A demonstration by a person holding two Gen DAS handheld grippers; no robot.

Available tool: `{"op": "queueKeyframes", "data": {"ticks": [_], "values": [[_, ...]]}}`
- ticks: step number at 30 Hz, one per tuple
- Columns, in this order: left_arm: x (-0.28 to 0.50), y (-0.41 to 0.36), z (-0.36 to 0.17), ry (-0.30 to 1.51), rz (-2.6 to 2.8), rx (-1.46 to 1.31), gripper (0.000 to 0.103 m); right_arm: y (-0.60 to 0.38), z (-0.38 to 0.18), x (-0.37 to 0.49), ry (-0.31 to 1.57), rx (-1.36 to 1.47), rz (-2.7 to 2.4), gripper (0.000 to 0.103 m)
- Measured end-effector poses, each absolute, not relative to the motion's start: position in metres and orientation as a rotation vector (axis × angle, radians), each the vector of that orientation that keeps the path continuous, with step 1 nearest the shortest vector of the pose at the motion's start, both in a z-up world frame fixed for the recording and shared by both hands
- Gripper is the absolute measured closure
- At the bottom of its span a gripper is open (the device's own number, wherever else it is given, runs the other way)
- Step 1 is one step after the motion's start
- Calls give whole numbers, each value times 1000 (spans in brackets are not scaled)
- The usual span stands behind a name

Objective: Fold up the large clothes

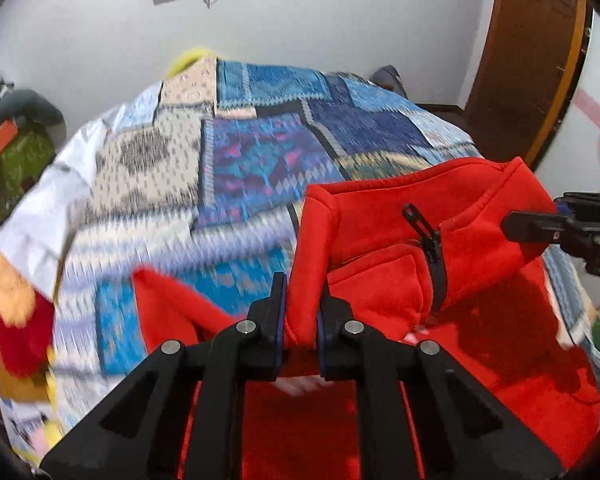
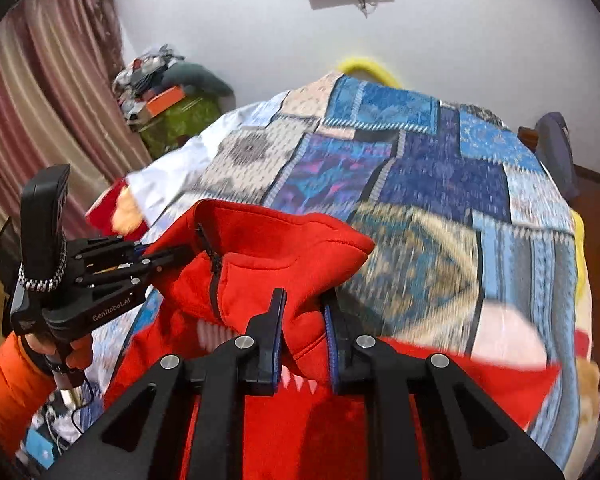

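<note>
Both claws, left [image 1: 300,316] and right [image 2: 304,332], pinch the red jacket's [image 1: 440,240] collar edge (zipper between them).

Both wrist views look steeply down, close over the bed [image 1: 260,160].

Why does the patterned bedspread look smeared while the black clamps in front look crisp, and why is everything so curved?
Left wrist view: the blue patchwork quilt streaks with motion blur, while the left hand-held gripper, fixed to the camera, stays sharp on the red fleece zip jacket. Right wrist view: same smear, sharp right hand-held gripper. Both: fisheye lenses bulge the bed and darken the corners.
</note>
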State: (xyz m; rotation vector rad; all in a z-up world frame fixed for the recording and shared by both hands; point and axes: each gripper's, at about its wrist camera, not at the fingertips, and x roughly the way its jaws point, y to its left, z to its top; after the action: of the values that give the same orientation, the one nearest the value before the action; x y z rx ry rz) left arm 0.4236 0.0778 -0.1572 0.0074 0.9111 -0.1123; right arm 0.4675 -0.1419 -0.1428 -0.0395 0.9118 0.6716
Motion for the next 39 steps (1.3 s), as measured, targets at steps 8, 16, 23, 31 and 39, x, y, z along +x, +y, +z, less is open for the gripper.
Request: {"op": "queueKeyframes", "data": {"ticks": [8, 16, 23, 31, 39], "values": [[351, 74, -204, 1079, -119, -11, 78, -155, -185, 391, 1047, -110, 645, 88], [314, 92, -265, 1258, -11, 17, 78, -171, -214, 356, 1171, -216, 575, 86], [303, 127, -218, 1171, 53, -25, 75, -193, -173, 336, 1124, -211, 629, 86], [352, 132, -167, 1017, 67, -15, 42, -188, -137, 379, 1022, -170, 544, 86], [411, 114, -223, 1088, 53, 35, 33, -150, -207, 429, 1152, -248, 495, 86]]}}
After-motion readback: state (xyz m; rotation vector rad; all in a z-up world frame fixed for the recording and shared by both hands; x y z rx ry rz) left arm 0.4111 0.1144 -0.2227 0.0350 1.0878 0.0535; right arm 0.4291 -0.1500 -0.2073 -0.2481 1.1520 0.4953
